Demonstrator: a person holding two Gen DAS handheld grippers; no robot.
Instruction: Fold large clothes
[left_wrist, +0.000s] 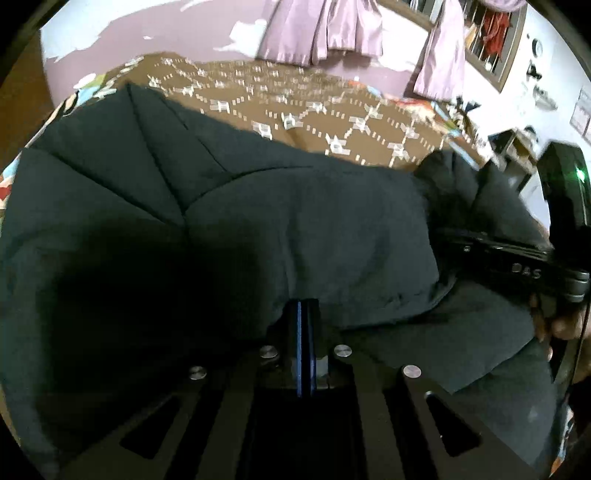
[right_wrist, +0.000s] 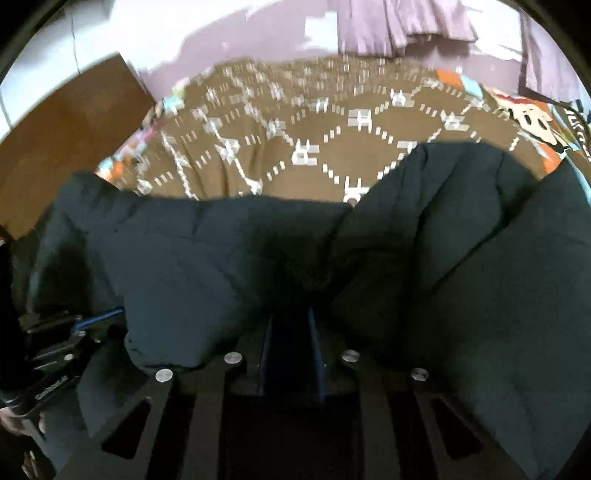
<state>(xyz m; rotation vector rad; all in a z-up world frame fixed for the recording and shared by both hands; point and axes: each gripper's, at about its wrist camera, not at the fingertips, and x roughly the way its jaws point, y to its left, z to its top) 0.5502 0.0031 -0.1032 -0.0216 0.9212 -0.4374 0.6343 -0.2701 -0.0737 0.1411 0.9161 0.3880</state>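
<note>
A large dark garment (left_wrist: 295, 229) lies bunched on a brown patterned bedspread (left_wrist: 332, 110) and fills the lower half of both views; it also shows in the right wrist view (right_wrist: 258, 258). My left gripper (left_wrist: 304, 310) is shut, its fingers pressed together with the garment's edge pinched between them. My right gripper (right_wrist: 291, 314) is shut on a fold of the garment, the cloth draped over its fingertips. The right gripper (left_wrist: 517, 258) shows at the right edge of the left wrist view; the left gripper (right_wrist: 92, 325) shows at the left edge of the right wrist view.
The brown bedspread (right_wrist: 332, 129) stretches behind the garment, with colourful printed cloth (right_wrist: 535, 114) along its edges. Purple curtains (left_wrist: 325, 33) and a barred window (left_wrist: 487, 37) are on the far wall. A brown wooden panel (right_wrist: 66, 125) stands at left.
</note>
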